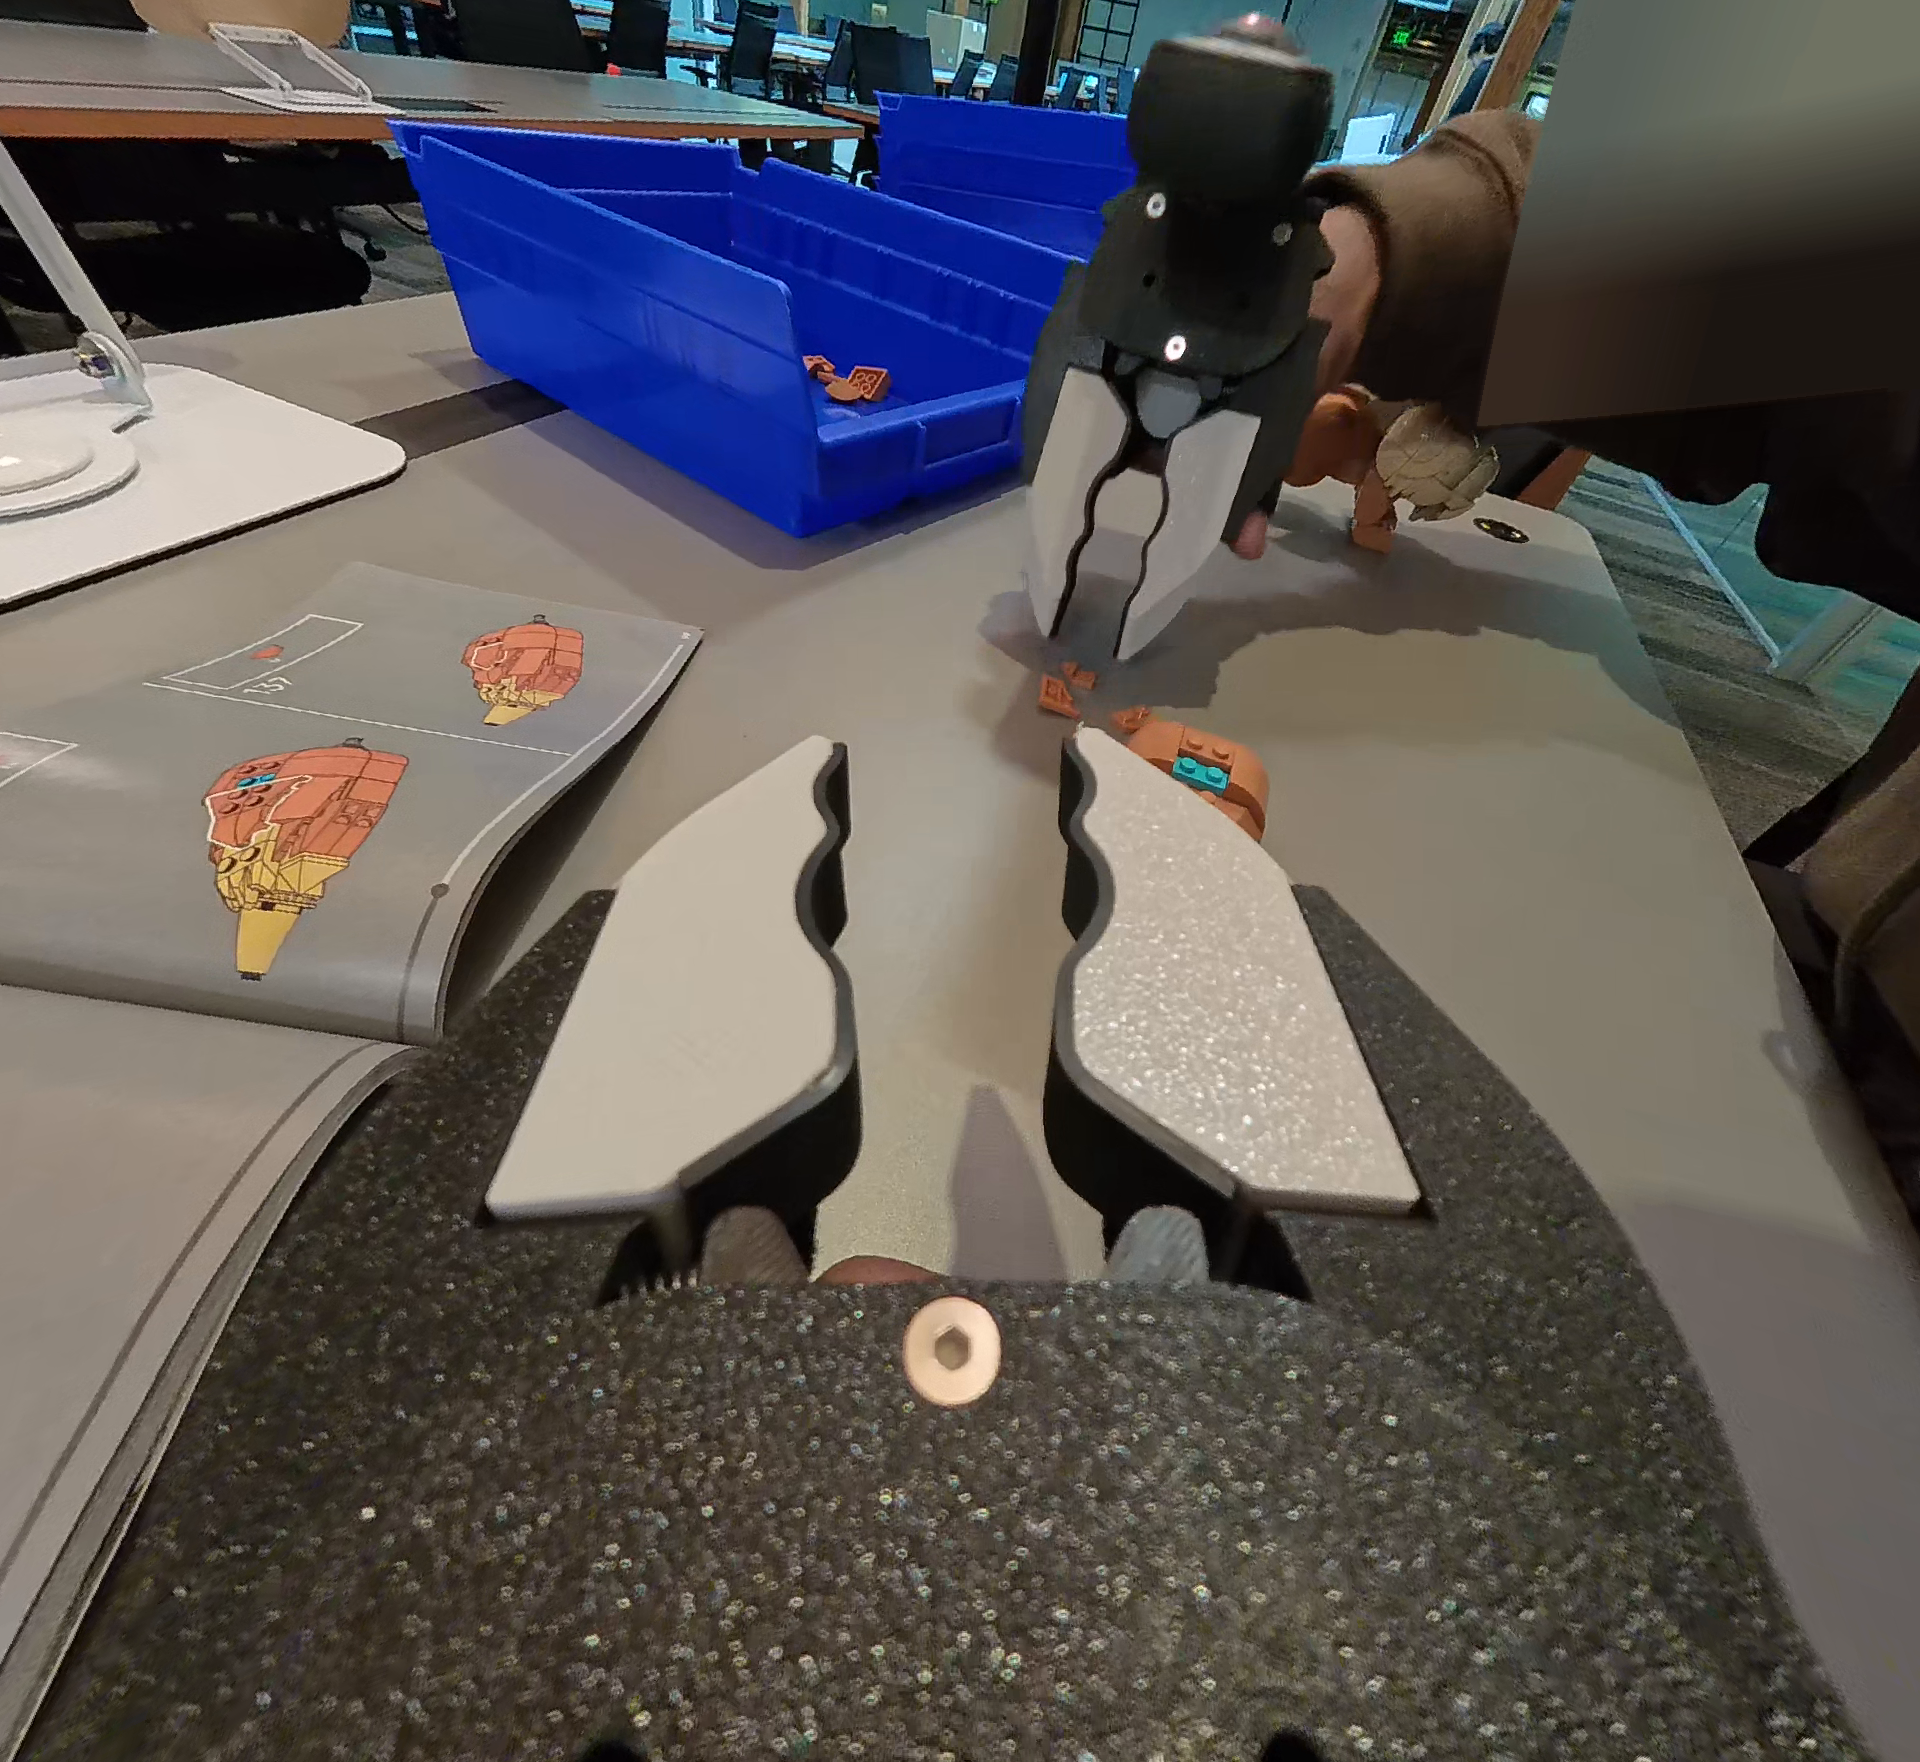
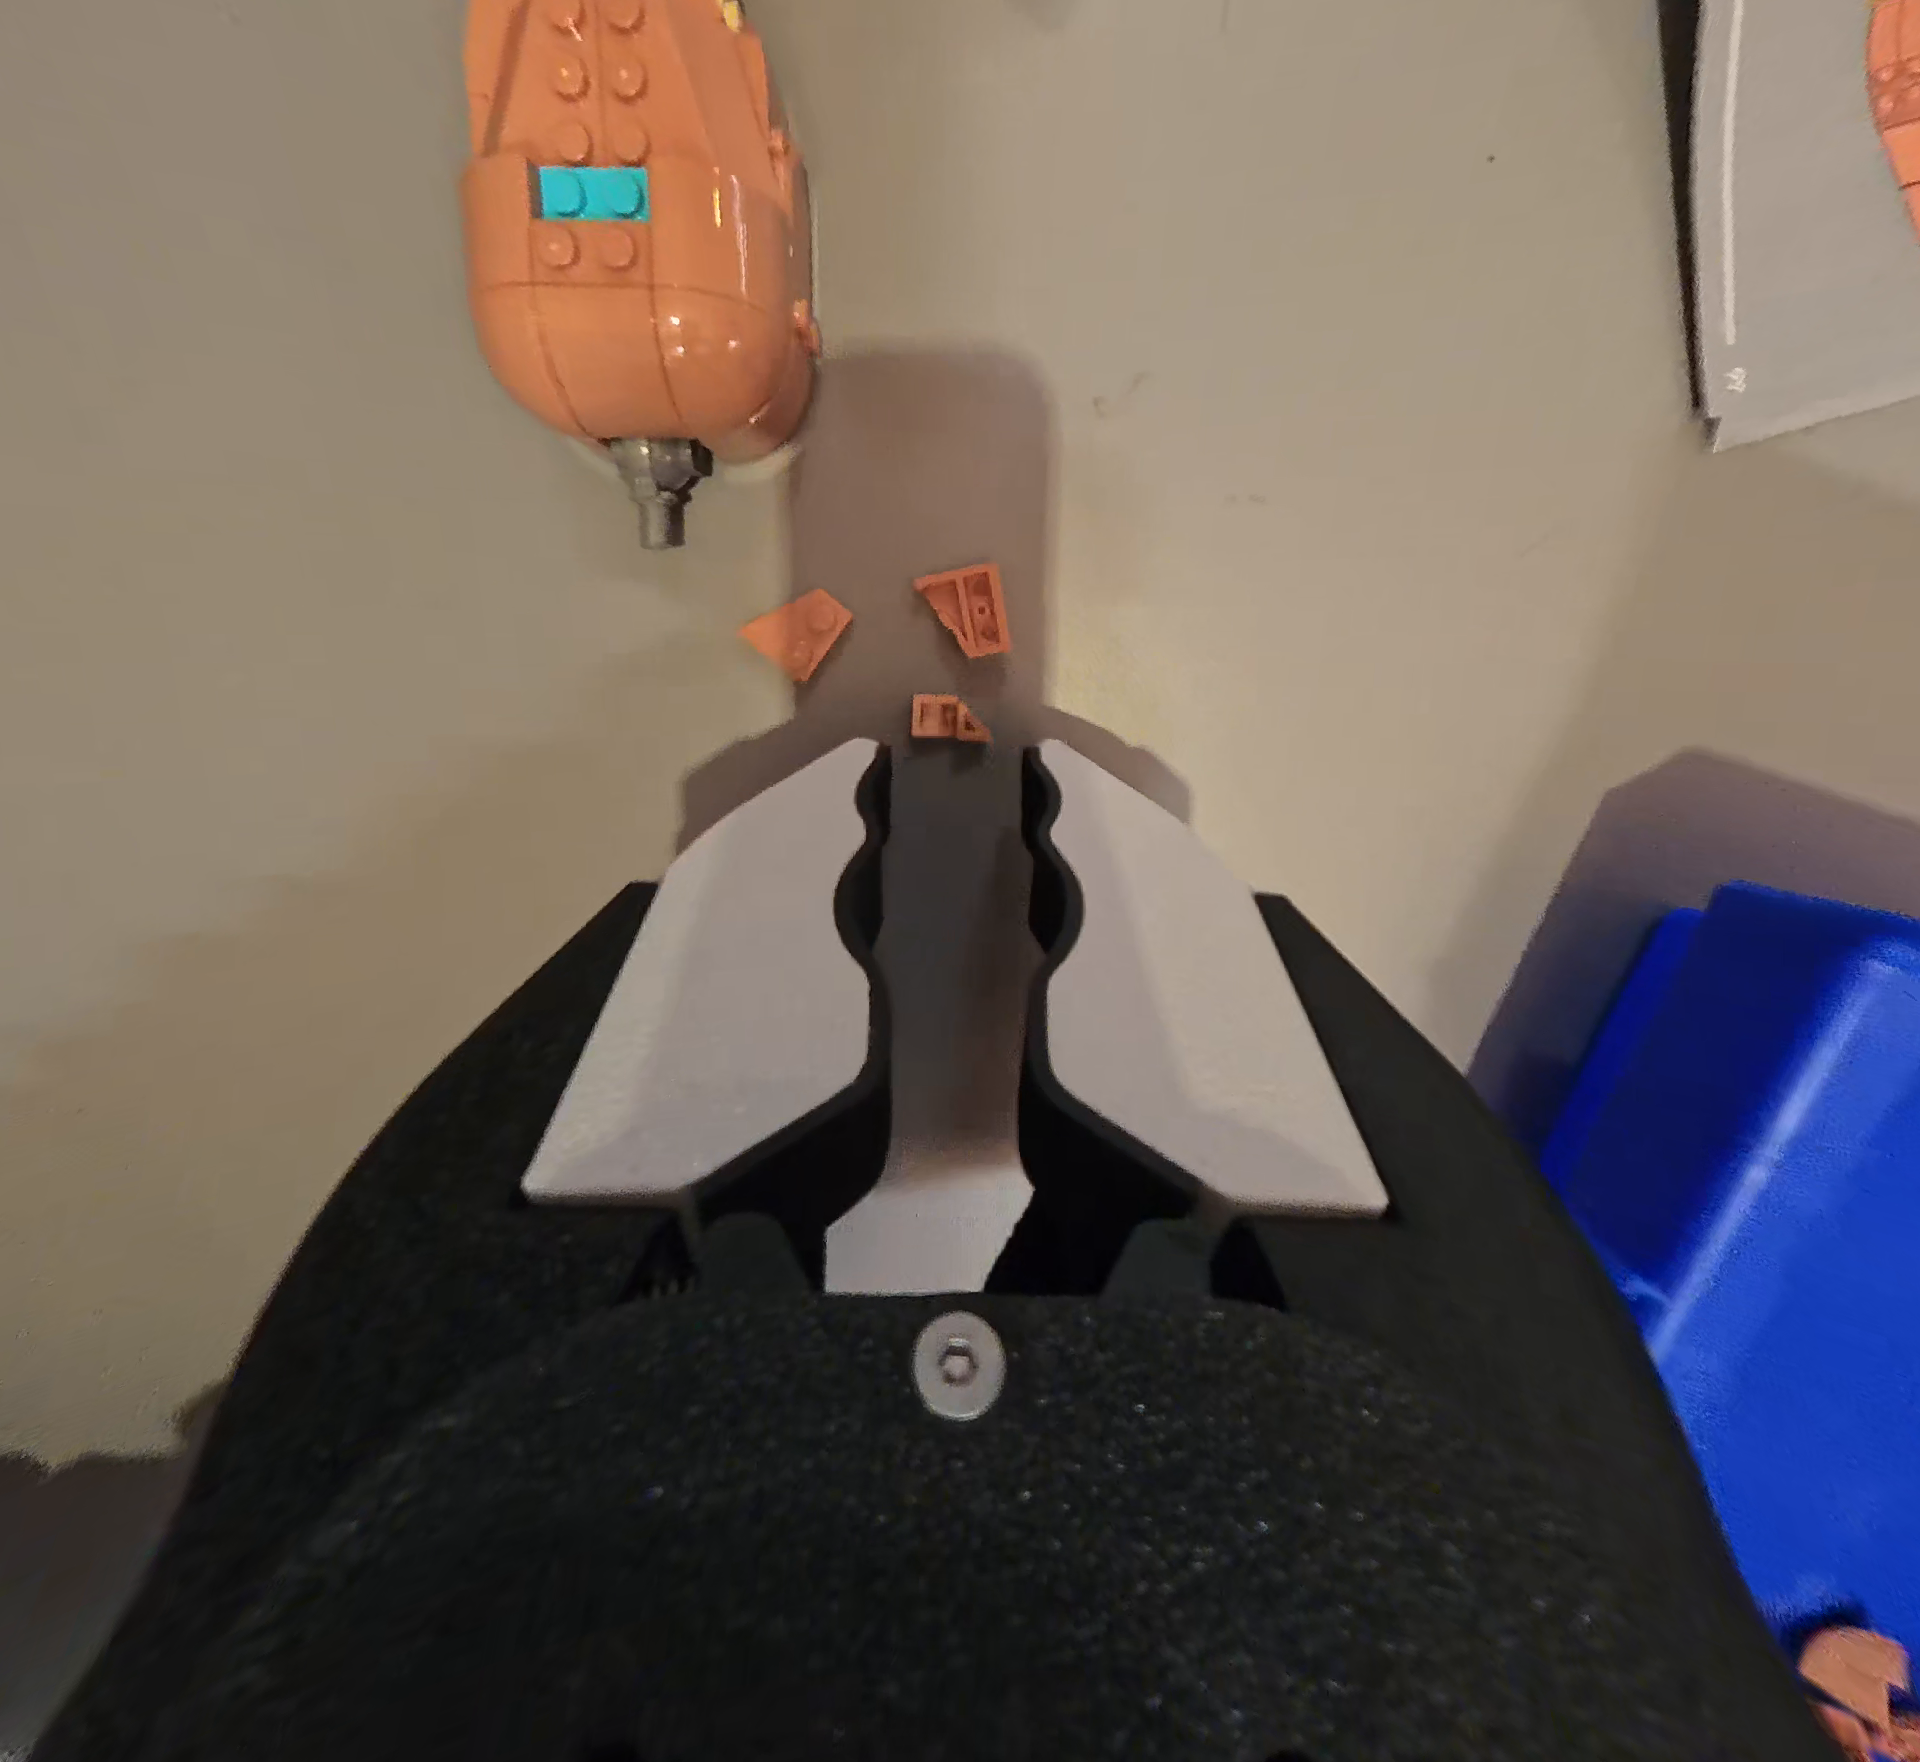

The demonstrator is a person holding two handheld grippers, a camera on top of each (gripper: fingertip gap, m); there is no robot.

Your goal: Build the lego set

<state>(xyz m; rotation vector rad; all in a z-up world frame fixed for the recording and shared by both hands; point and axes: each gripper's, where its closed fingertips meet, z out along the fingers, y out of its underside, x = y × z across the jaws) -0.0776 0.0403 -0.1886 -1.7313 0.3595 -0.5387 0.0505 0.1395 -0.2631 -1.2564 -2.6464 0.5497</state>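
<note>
An orange lego body [image 2: 623, 185] with a teal plate and tan pieces lies on the grey table; in the left wrist view [image 1: 1205, 772] it shows just past my right finger. Three small orange pieces lie loose: a wedge plate [image 2: 798, 632], a second wedge plate [image 2: 971, 609] and a small piece [image 2: 948, 718]. My right gripper [image 2: 956, 748] is open and empty, tips pointing down just short of the small piece; it also shows in the left wrist view [image 1: 1091, 647]. My left gripper [image 1: 956, 746] is open and empty above the table, near the body.
An open instruction booklet [image 1: 312, 777] lies at the left. Blue bins [image 1: 665, 330] stand at the back, one holding orange pieces [image 1: 852, 382]. Another brown lego build [image 1: 1371, 465] stands at the far right by the table edge. A white lamp base [image 1: 156, 455] is at the far left. The grippers' ends are close to 20 centimetres from one another.
</note>
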